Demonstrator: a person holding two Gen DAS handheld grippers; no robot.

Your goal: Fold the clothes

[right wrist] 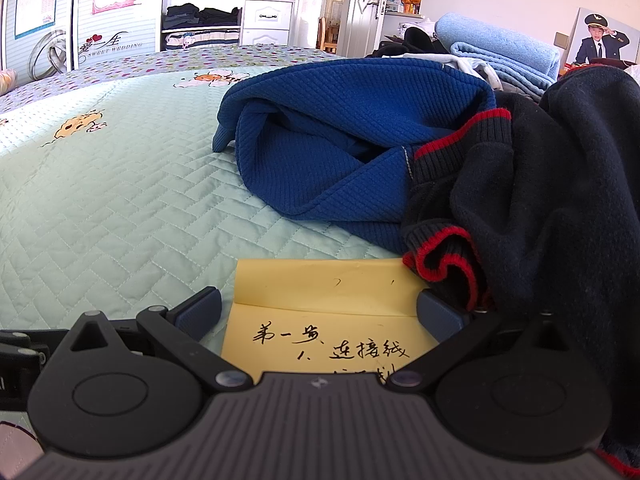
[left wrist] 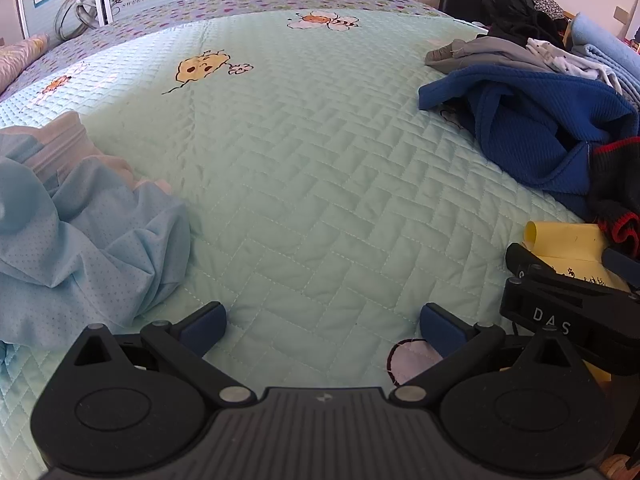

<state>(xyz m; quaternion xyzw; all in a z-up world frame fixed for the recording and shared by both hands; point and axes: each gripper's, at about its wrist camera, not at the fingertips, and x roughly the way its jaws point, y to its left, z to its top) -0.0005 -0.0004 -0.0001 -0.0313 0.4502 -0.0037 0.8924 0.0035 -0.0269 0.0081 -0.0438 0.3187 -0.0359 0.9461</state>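
Observation:
A crumpled royal-blue knit garment lies on the pale green quilted bed, right of centre; it also shows in the left wrist view. A dark navy sweater with red trim is heaped against its right side. A crumpled light-blue garment lies at the left. My left gripper is open and empty, low over bare quilt. My right gripper is open and empty, over a yellow handwritten note, just short of the navy sweater's cuff.
More clothes, grey, white and black, are piled at the bed's far right with folded light-blue blankets. A wardrobe with shelves and a door stand beyond the bed. The right gripper's body shows at the left view's right edge.

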